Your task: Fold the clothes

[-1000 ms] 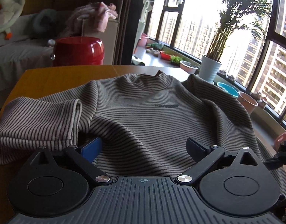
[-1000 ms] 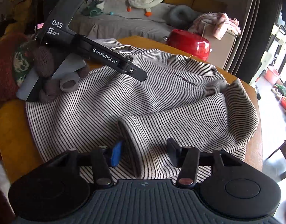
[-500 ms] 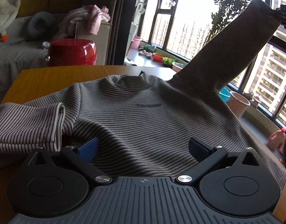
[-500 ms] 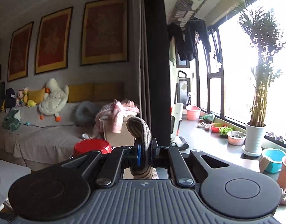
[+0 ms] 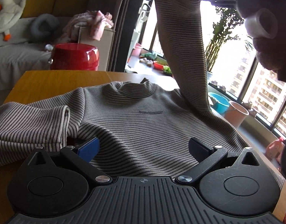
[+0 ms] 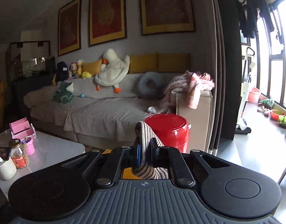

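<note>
Across the wooden tabletop (image 5: pixel 55 80) lies the striped sweater (image 5: pixel 135 123), front up, collar toward the far edge and hem at the near edge under the left claw (image 5: pixel 143 147). One sleeve sits folded in a loose heap by the tabletop's left edge; the other sleeve (image 5: pixel 182 43) stands lifted high above the right side, stretched from the shoulder up to the right claw (image 6: pixel 144 154), whose jaws are clamped together on the cuff (image 6: pixel 144 140) — a loop of striped cloth bulges out between them.

The left claw hovers low over the hem with its jaws apart and nothing between them.

The step in hand looks like carrying that raised sleeve over the body to lay it across the chest. To do it well, I would keep the sleeve taut enough that it does not twist, yet not so taut that the shoulder drags off the tabletop — the cloth near the right edge already rides up a little. Bringing the cuff down in an arc toward the middle of the body, level with the printed chest line (image 5: pixel 150 112), should give a flat fold. The free claw could press the hem to stop the body sliding.
</note>
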Demonstrator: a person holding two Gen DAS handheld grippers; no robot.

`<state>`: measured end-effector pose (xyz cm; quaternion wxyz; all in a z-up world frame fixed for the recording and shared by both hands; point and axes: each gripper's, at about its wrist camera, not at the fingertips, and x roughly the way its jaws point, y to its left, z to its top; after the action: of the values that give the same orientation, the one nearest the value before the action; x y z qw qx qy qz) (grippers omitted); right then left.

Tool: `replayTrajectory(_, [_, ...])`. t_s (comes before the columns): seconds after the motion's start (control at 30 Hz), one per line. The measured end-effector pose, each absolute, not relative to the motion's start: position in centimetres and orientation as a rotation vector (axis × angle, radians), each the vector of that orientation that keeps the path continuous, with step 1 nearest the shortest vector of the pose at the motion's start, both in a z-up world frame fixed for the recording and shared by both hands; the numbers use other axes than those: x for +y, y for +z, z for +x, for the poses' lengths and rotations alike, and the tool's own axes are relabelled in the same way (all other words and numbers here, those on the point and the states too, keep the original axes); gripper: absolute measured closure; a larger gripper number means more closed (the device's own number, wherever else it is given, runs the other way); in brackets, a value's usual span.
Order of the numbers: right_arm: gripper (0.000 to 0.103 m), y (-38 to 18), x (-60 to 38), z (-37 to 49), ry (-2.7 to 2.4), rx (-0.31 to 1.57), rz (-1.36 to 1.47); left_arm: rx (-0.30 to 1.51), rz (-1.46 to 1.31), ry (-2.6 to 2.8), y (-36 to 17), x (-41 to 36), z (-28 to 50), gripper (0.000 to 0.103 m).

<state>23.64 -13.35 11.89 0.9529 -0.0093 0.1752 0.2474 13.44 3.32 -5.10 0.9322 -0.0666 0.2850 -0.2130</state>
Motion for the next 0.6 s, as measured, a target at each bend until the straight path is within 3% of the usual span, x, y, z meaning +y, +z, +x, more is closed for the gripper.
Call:
replayTrajectory(0.33, [0.089,4.7,-9.6,26.0,0.51,0.531,-0.07,0.59,-0.139,-0.446,-5.2,3.2,13.3,0.0])
replayTrajectory(0.4, [0.069,4.0,-9.9,26.2,0.521,0.557,-0.05,0.597,-0.14,-0.447,-5.3,3.2,13.4,0.0])
replayTrajectory(0.43, [0.064,3.9,-10.3,26.1,0.53,0.56,-0.037,0.6,-0.141,-0.447,-5.3,3.1,13.4,0.0])
replayTrajectory(0.6, [0.052,3.6,-13.2,26.2,0.548,0.544,0.034,0.62,-0.143,-0.446,-5.3,3.1,13.6,0.0])
